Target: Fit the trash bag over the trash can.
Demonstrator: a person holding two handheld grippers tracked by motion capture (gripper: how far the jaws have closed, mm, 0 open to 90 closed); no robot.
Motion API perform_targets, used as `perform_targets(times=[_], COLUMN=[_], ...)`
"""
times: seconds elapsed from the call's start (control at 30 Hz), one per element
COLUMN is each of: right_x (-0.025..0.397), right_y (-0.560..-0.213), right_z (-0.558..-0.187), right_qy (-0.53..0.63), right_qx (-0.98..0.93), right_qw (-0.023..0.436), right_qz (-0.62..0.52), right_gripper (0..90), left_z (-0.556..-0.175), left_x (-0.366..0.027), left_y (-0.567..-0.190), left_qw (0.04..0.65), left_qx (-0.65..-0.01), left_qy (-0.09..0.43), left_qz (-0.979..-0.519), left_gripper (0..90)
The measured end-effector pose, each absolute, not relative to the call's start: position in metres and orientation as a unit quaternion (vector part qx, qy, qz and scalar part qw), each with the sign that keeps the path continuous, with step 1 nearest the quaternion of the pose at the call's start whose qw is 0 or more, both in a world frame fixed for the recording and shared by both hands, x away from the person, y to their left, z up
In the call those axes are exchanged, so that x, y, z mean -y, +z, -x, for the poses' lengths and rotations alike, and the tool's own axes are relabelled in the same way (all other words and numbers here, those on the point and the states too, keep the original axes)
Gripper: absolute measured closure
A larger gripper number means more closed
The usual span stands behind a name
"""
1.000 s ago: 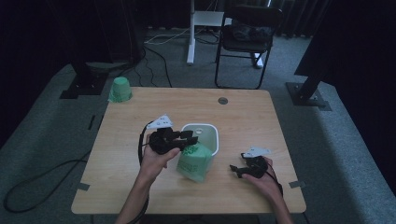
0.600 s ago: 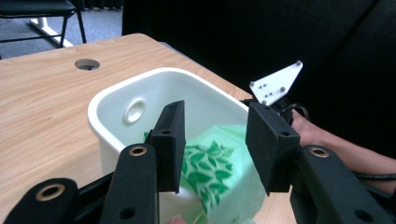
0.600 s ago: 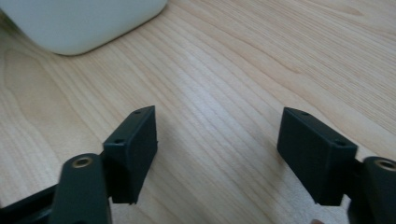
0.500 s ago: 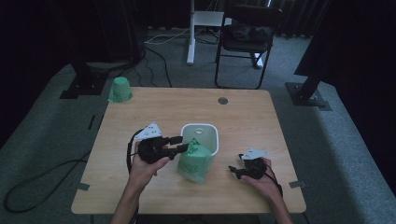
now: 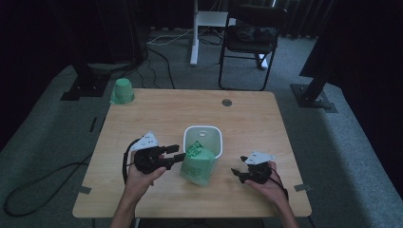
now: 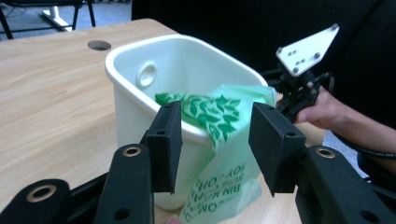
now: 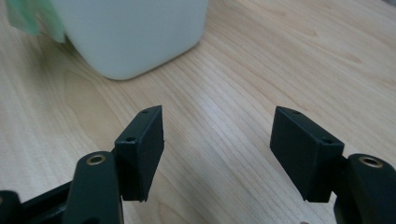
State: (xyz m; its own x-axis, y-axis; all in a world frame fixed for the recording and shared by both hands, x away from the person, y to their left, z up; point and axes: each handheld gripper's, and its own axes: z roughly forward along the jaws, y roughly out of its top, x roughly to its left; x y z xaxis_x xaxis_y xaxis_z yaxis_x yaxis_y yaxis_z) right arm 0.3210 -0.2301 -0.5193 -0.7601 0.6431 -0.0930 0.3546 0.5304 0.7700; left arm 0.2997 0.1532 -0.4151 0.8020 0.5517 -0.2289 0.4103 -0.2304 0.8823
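At frame centre, the green bag (image 5: 198,164) drapes half over the white bin (image 5: 203,139); lining remains. Both the left gripper (image 5: 177,154) and the right gripper (image 5: 235,173) gape wide, empty.

Table (image 5: 142,118) with a bin (image 5: 203,140) near its middle. A bag (image 5: 198,164) drapes over the bin's near rim, part inside, most hanging down the outside toward the person and touching the tabletop. Left gripper (image 5: 175,155) sits just left of the bag, jaws pointing right at it and spread apart; in the left gripper view the bag (image 6: 219,140) and bin (image 6: 159,93) lie just beyond the jaw tips. Right gripper (image 5: 236,173) rests near the table's front edge, right of the bag and apart from it; jaws spread over bare wood. Cable hole (image 5: 226,102) behind the bin. An upturned cup (image 5: 122,91) at the far left corner. A chair (image 5: 249,40) stands on the floor behind the table.
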Motion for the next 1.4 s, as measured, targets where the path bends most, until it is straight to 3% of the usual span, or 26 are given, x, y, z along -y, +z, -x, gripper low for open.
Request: perform_targets(times=[0.9, 0.97, 1.17, 1.27, 1.4], right_x=[0.223, 0.222, 0.221, 0.221, 0.220], right_y=[-0.489, -0.488, -0.482, -0.478, -0.472], right_z=[-0.305, -0.305, -0.302, -0.300, -0.297], right_qy=[0.419, 0.421, 0.429, 0.434, 0.440], right_qx=[-0.846, -0.846, -0.843, -0.841, -0.839], right_qw=[0.201, 0.203, 0.204, 0.206, 0.209], right_qz=[-0.260, -0.257, -0.252, -0.248, -0.242], right_gripper=[34.7, 34.7, 34.8, 34.9, 35.4], left_z=[-0.293, -0.293, -0.290, -0.289, -0.290], left_x=[-0.132, -0.131, -0.130, -0.131, -0.131], left_y=[-0.476, -0.477, -0.469, -0.461, -0.449], left_qw=[0.479, 0.479, 0.501, 0.520, 0.541], left_qx=[-0.317, -0.315, -0.294, -0.283, -0.273], left_qy=[-0.012, -0.017, -0.028, -0.030, -0.032], left_qz=[-0.819, -0.819, -0.814, -0.806, -0.795], left_gripper=[56.8, 61.1, 85.1, 89.9, 90.0])
